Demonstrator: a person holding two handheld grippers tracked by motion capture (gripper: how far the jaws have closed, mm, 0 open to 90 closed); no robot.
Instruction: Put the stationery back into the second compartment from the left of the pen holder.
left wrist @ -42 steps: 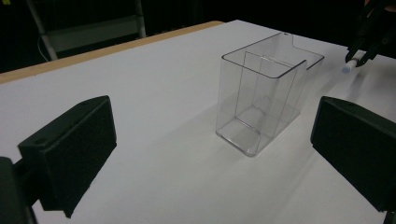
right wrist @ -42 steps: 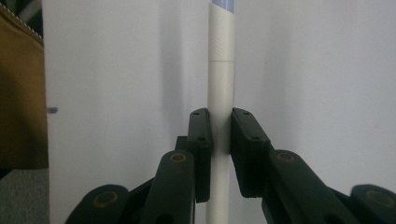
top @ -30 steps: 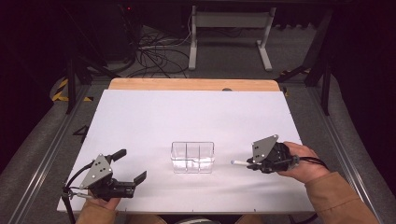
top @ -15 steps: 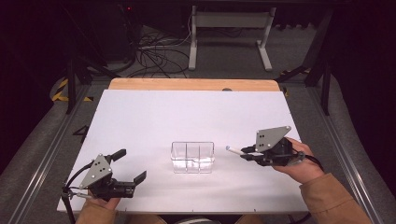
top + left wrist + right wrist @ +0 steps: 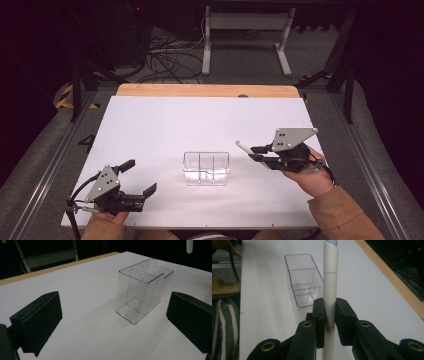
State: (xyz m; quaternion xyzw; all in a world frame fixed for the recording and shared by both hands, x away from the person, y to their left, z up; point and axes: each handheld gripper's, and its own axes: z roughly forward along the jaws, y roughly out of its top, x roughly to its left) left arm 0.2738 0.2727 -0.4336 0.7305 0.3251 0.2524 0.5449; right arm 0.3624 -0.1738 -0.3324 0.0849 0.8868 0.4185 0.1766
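A clear plastic organiser (image 5: 206,168) with three compartments stands upright near the middle of the white table (image 5: 200,125). My right gripper (image 5: 256,153) hovers just right of it, shut on a white pen (image 5: 243,148) whose tip points left toward the organiser. The right gripper view has the white pen (image 5: 330,285) clamped between the jaws, with the organiser (image 5: 303,280) beyond it. At the table's front left, my left gripper (image 5: 139,178) rests open with nothing between its jaws. The left gripper view looks at the organiser (image 5: 141,293) between the spread jaws.
A wooden strip (image 5: 205,90) runs along the table's far edge. Beyond it stand a white metal frame (image 5: 247,35) and loose cables (image 5: 165,60) on the floor. Metal rails (image 5: 45,165) flank the table on both sides.
My right gripper has lifted and levelled out, carrying the pen slightly up and toward the organiser's top. The left gripper has stayed where it was.
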